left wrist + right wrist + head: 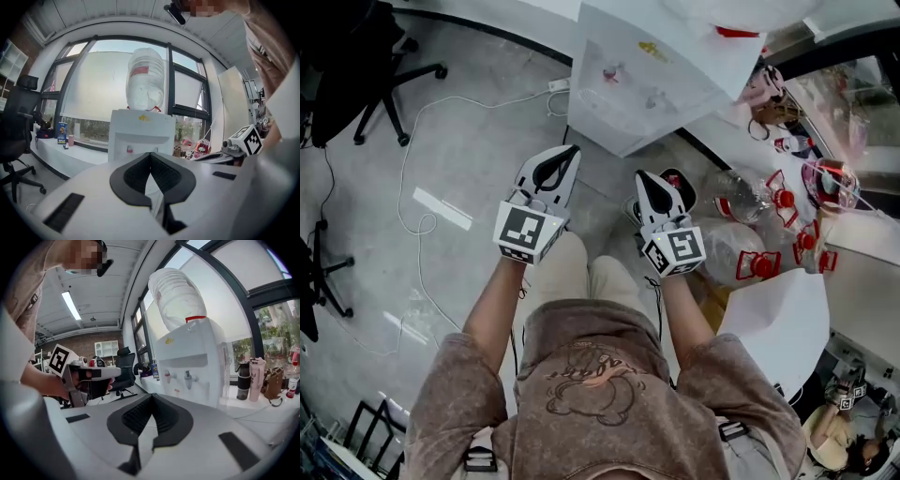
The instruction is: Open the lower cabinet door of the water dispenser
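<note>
Both grippers held level in front of the water dispenser, nothing gripped.

The left gripper [566, 159] [150, 155] and right gripper [645, 185] [151, 397] sit side by side above the person's knees, each with its jaws together and empty. Both point at the white water dispenser [647, 80] [140, 133] [187, 357], which stands on the floor just ahead, apart from either gripper, with an inverted bottle [146, 82] [176, 296] on top. Its lower cabinet door is hidden behind the gripper bodies. Clear red-capped jugs [741, 202] lie to the right.

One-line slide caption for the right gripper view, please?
Right gripper, jaws shut and empty, faces the white water dispenser topped with an inverted translucent bottle; left gripper alongside.
</note>
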Demonstrator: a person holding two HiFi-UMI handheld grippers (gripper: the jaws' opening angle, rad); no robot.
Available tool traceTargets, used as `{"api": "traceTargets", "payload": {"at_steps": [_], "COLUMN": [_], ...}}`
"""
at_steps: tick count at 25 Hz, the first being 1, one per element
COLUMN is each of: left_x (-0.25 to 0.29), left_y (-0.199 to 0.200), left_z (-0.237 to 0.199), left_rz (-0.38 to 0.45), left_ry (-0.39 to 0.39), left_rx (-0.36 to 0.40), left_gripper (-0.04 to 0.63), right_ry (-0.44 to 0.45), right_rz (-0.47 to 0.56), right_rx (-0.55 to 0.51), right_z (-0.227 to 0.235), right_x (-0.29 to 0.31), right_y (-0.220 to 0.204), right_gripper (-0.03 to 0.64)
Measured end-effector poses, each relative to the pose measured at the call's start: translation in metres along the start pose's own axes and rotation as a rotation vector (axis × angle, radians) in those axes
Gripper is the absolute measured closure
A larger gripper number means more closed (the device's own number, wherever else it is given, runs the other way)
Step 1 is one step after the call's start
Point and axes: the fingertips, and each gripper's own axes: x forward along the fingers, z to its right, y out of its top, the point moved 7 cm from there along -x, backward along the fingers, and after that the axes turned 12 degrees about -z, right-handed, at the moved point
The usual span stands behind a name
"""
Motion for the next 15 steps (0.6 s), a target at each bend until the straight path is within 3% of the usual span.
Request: {"api": "traceTargets", "payload": {"at_steps": [15], "left_x": [0.089], "left_y": [-0.147], "left_z": [-0.024], "left_rz": [0.040], "left_ry": [-0.026], "left_rx": [0.095], "left_gripper": [0.583], "right_ry": [0.021], "right_rz": [0.096], "right_rx": [-0.029], "right_z": [0.049], "right_x": [0.091], "right_y": [-0.151], "right_gripper": [0.611]}}
